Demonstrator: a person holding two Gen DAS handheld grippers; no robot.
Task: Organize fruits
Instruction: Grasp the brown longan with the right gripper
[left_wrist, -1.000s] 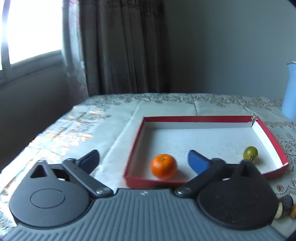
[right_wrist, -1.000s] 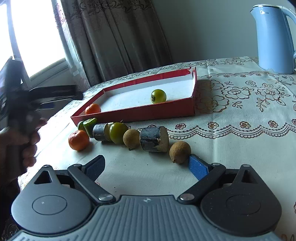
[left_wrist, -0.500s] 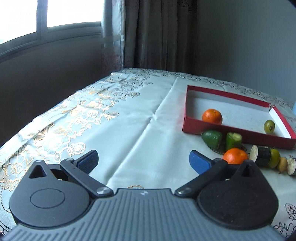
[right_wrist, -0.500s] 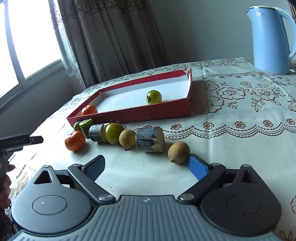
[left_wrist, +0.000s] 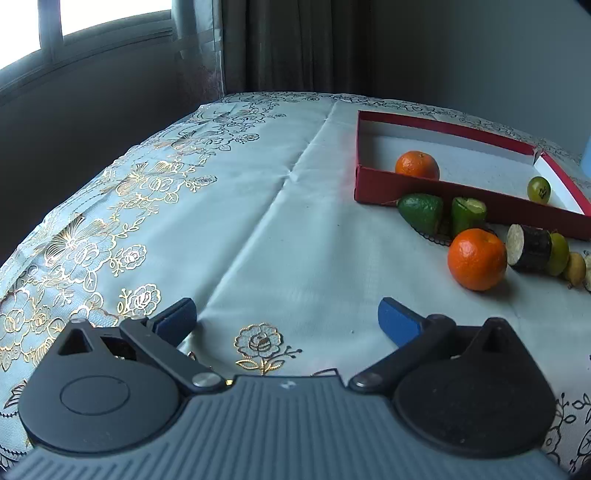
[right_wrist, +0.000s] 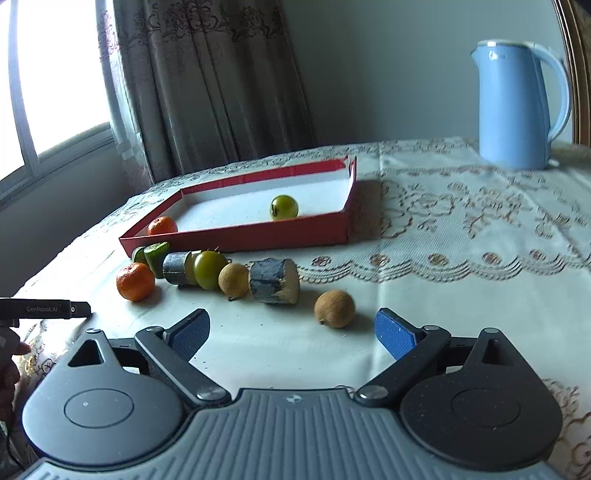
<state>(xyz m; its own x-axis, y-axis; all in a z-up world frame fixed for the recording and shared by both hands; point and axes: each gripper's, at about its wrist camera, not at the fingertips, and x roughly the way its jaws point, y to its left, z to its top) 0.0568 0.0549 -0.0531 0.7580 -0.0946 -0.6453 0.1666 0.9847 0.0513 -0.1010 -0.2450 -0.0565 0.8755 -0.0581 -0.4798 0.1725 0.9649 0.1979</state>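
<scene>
Both hands are empty right now. The left hand-held gripper (left_wrist: 286, 319) has its blue pads spread wide over bare tablecloth, nothing between them. The right hand-held gripper (right_wrist: 291, 328) is spread too, hovering low over the desk (right_wrist: 461, 295) with a brown fruit (right_wrist: 334, 308) just ahead of its right pad.

Where the fruit is: the red tray (right_wrist: 258, 234) already holds one tangerine (left_wrist: 417, 165) and a small green fruit (right_wrist: 283, 206). Everything else sits in a loose row just outside the tray's near wall, including a loose tangerine (left_wrist: 477, 258), two green pieces (left_wrist: 423, 212), a dark cut chunk (right_wrist: 273, 281) and a couple more round ones.

My guess is the next step is picking one up from the row. For the left side that loose tangerine at middle right of its frame looks like the easy target, since it's the outermost and has free space around it. I'd centre the pads on its widest part and close gently, because round fruit squirts out if you pinch off-centre. The row is packed with pieces touching, so I'd come in from the open side to avoid knocking neighbours.

View differences: only the right camera shows the blue kettle (right_wrist: 517, 107) at upper right, the brown fruit, and the other gripper's body poking in at the left edge. The left camera shows the tangerine inside the tray properly; from the right it's half hidden behind the wall.
</scene>
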